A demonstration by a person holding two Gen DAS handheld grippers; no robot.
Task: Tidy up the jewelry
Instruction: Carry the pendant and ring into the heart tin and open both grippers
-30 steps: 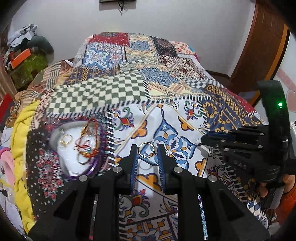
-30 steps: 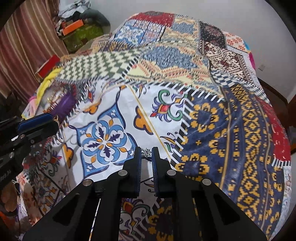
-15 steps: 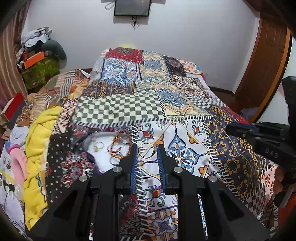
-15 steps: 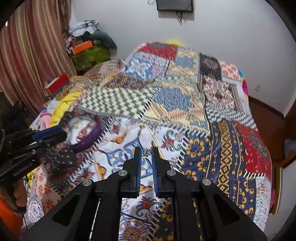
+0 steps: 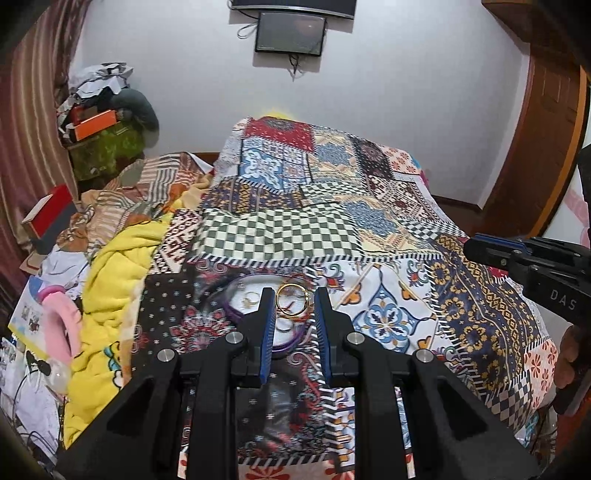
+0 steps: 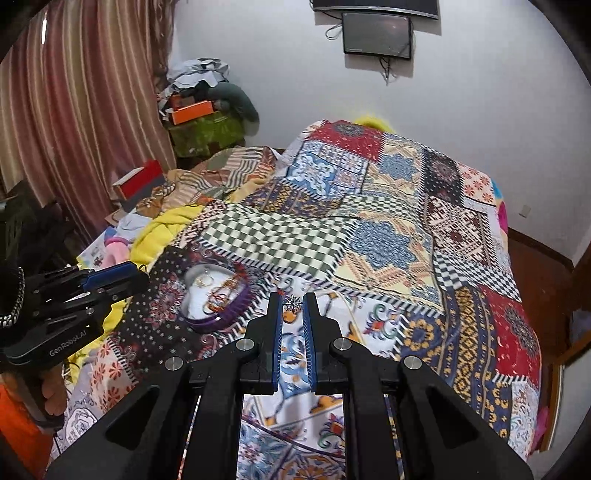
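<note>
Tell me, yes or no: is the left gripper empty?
No, the left gripper holds a gold ring between its fingertips, above the purple-rimmed dish.

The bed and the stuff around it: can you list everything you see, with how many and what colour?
gold bangles: two or so, gold, held in the left tool
star charm: one, silver, held in the right tool
jewelry dish: one, white with a purple rim, on the bed, left side
patchwork bedspread: one, many colours, over the bed
yellow blanket: one, yellow, at the bed's left edge
orange box: one, orange, on the corner pile
wall screen: one, black, on the white wall
left tool: one, black with blue pads
right tool: one, black with blue pads
</note>
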